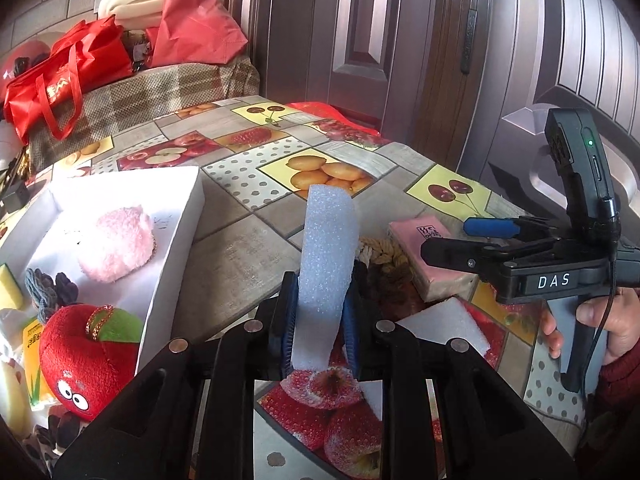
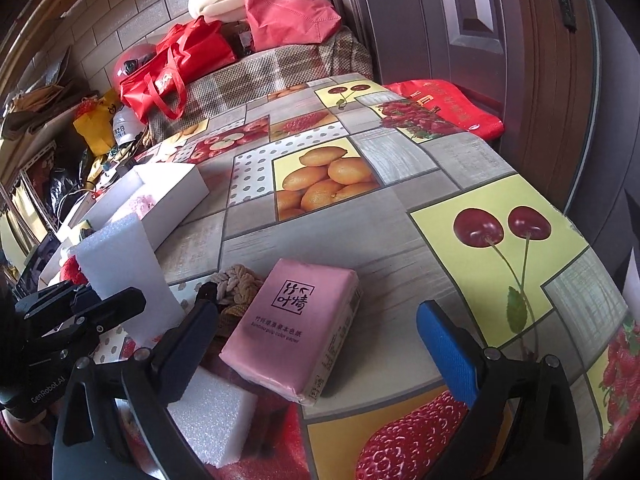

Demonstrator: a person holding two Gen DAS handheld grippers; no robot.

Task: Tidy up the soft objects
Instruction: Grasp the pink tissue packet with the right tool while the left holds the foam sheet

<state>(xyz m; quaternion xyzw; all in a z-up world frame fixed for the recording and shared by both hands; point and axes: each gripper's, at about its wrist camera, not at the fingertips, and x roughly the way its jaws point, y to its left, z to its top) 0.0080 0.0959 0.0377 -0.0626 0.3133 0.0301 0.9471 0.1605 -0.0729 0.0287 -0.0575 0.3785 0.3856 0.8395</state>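
Note:
My left gripper (image 1: 318,320) is shut on a white foam strip (image 1: 326,256) and holds it upright above the fruit-print tablecloth; the strip also shows in the right wrist view (image 2: 124,268). My right gripper (image 2: 324,344) is open, its jaws on either side of a pink tissue pack (image 2: 296,324), which also shows in the left wrist view (image 1: 428,256). A white foam block (image 2: 212,420) lies under the right gripper's left finger. A braided rope knot (image 2: 238,284) lies beside the pack. The white box (image 1: 176,216) at left holds a pink plush (image 1: 116,244) and a red apple plush (image 1: 84,356).
Red bags (image 2: 180,64) and cushions are piled on a checked sofa behind the table. A red bag (image 2: 448,108) lies at the table's far right edge. A brown door (image 1: 360,32) stands behind. Clutter sits left of the box.

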